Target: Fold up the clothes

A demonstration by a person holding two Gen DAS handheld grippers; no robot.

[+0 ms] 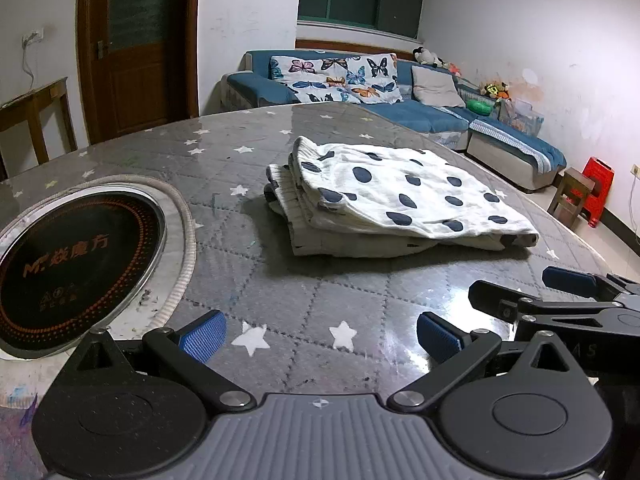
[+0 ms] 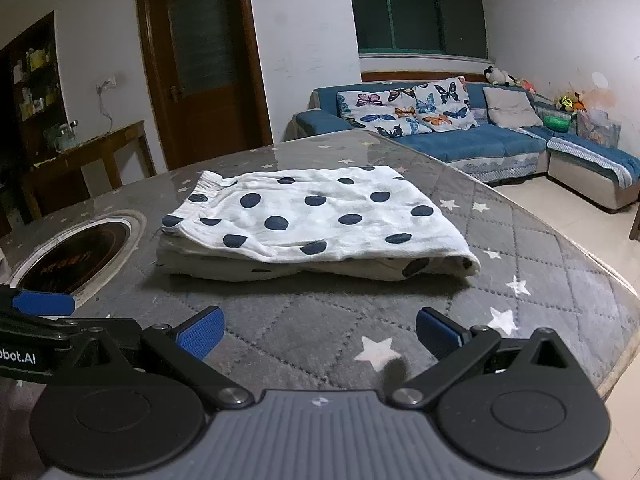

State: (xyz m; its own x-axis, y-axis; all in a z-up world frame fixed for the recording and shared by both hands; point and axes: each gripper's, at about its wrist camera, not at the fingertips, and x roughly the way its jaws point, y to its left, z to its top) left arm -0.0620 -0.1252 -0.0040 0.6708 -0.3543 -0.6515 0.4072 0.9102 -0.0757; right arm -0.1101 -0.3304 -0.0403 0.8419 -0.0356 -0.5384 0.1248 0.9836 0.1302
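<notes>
A white garment with dark blue dots (image 1: 396, 204) (image 2: 316, 224) lies folded in a flat stack on the grey star-patterned table (image 1: 304, 304) (image 2: 304, 320). My left gripper (image 1: 320, 338) hovers over the table in front of the stack, open, with nothing between its blue pads. My right gripper (image 2: 320, 334) is likewise open and empty, a short way before the stack's near edge. The right gripper (image 1: 520, 294) shows at the right edge of the left wrist view. One blue finger of the left gripper (image 2: 44, 304) shows at the left of the right wrist view.
A round black induction hob (image 1: 76, 256) (image 2: 76, 260) is set into the table left of the garment. Beyond the table's rounded far edge stand a blue sofa (image 1: 400, 112) (image 2: 480, 144), a brown door (image 1: 132, 44), a wooden side table (image 2: 88, 160) and a red stool (image 1: 596, 188).
</notes>
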